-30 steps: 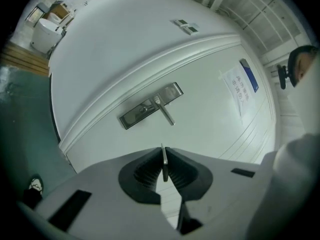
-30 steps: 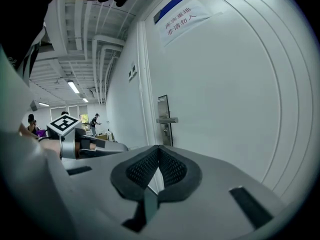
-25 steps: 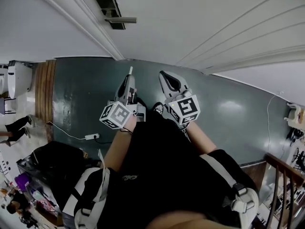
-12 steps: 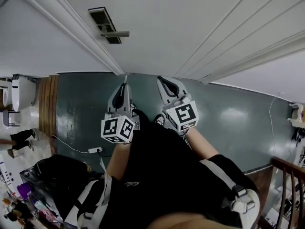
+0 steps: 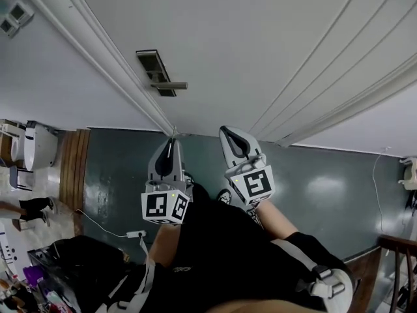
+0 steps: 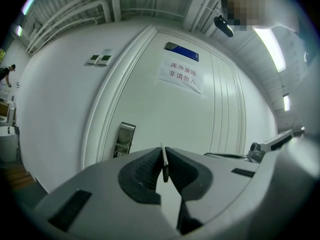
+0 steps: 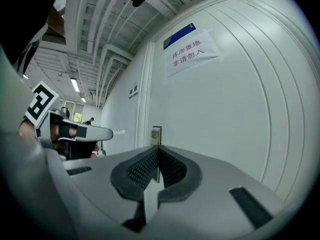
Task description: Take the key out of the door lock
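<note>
A white door (image 5: 260,51) carries a metal lock plate (image 5: 158,72) with a lever handle. In the left gripper view the lock plate (image 6: 124,139) lies ahead, to the left of the jaws. My left gripper (image 5: 172,137) is shut on a thin metal key (image 6: 164,164), whose tip sticks out past the pads. The key's tip (image 7: 119,132) also shows in the right gripper view. My right gripper (image 5: 225,131) hangs beside the left one, shut with nothing between its pads (image 7: 150,166). Both point at the door, short of it.
A paper sign (image 6: 181,75) and a blue label hang high on the door. Two wall switches (image 6: 100,59) sit left of the frame. Below are a teal floor (image 5: 117,175), a power strip (image 5: 135,234) with its cord, and a wooden rail (image 5: 397,253) at the right.
Both grippers have risen in front of the door, and the left one has rolled while still holding the key. The lock plate now sits lower in the head view.
</note>
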The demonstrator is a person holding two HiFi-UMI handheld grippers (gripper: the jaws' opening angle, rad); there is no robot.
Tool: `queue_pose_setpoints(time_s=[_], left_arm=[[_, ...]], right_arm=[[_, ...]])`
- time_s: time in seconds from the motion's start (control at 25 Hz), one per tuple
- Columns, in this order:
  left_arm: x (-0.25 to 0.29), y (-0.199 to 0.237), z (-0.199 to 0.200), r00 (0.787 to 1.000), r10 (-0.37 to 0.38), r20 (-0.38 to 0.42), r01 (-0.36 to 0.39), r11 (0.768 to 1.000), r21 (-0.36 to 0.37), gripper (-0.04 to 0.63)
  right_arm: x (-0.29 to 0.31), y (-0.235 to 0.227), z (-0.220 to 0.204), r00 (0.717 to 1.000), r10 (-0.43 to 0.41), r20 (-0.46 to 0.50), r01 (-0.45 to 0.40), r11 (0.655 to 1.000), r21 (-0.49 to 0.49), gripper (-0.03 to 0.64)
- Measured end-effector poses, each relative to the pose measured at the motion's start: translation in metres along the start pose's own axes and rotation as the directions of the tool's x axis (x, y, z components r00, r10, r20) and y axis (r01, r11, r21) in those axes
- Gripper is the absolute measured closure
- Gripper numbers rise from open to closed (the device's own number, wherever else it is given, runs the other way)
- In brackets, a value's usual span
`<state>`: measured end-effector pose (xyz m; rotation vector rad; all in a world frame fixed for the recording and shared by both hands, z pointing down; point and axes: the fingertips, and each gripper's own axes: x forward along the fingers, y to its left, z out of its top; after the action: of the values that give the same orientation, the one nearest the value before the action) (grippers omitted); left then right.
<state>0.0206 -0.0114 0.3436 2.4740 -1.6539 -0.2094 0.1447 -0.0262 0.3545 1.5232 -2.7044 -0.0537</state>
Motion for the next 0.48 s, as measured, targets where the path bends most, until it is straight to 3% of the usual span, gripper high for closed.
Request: queue_pose_setpoints(time_s=[0.32, 0.48], left_arm=[[0.015, 0.013, 0.028, 1.0, -0.006, 0.02, 0.004, 0.996, 0.084, 0.56], [0.019, 0.016, 0.032, 0.999, -0.021, 0.031, 0.018, 0.996, 0.09, 0.56]], right_arm=[[0.024, 0.005, 0.023, 0.999, -0.004, 0.034, 0.005, 1.0, -0.031, 0.609], [0.033, 0.007, 0.028, 0.999, -0.002, 0.038, 0.003, 1.0, -0.028, 0.609]])
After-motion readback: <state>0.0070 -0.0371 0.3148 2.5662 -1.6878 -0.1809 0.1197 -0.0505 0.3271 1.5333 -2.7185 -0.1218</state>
